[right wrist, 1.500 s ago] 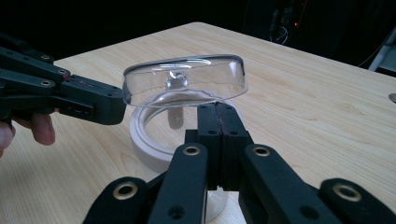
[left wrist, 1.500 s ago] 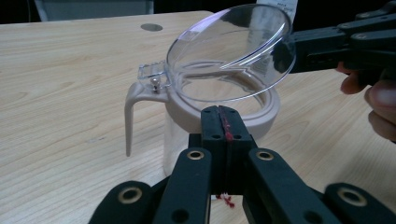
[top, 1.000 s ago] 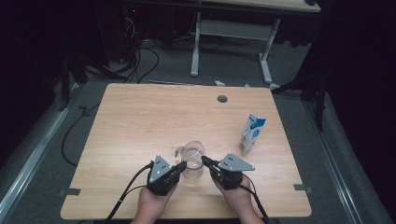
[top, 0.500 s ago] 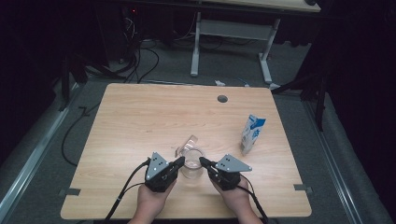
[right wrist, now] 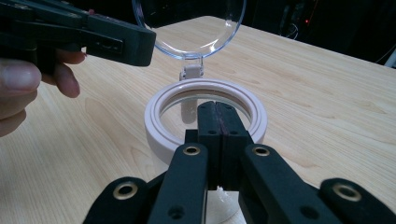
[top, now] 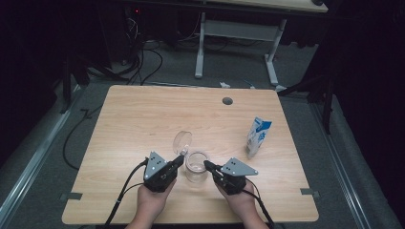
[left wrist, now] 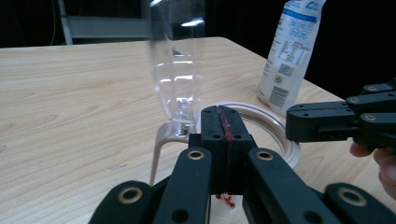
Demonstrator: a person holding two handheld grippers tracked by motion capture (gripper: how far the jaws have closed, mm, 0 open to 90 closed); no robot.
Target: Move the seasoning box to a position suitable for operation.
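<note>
A clear glass jar with a white rim (top: 197, 167) stands near the table's front edge, its round hinged lid (top: 182, 141) swung up and back. My left gripper (top: 180, 158) is shut with nothing between its jaws, tips by the lid's hinge. My right gripper (top: 206, 164) is shut too, tips at the rim's right side. The left gripper view has the shut left gripper (left wrist: 219, 112) before the upright lid (left wrist: 177, 60) and rim (left wrist: 280, 126). In the right gripper view the shut right gripper (right wrist: 215, 106) points at the rim (right wrist: 159, 135) under the lid (right wrist: 191, 28).
A blue and white carton (top: 258, 137) stands at the right of the wooden table (top: 143, 119). A round cable hole (top: 227, 101) sits near the far edge. Cables trail off the front edge from both grippers.
The jar's lid has swung further up and back toward the left. My left gripper shifted slightly with it; the right one kept still.
</note>
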